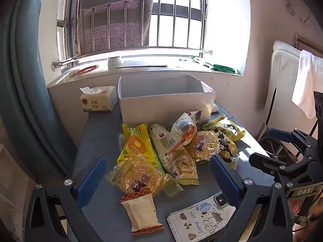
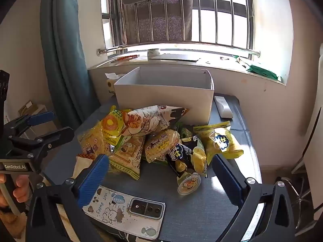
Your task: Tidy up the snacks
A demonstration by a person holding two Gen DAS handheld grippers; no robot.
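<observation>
this is a room in a home. a window (image 1: pixel 141 20) with metal bars (image 1: pixel 177 26) lets in bright sun, and a teal curtain (image 2: pixel 62 46) hangs beside it. small things lie on the window sill (image 1: pixel 141 68). a tissue box (image 1: pixel 99 98), a phone (image 2: pixel 125 211) in a cartoon case, a white remote (image 2: pixel 223 106) and a pile of snack bags (image 2: pixel 157 139) sit on the grey worktop (image 2: pixel 201 207). a white towel (image 1: pixel 308 84) hangs by the wall.
</observation>
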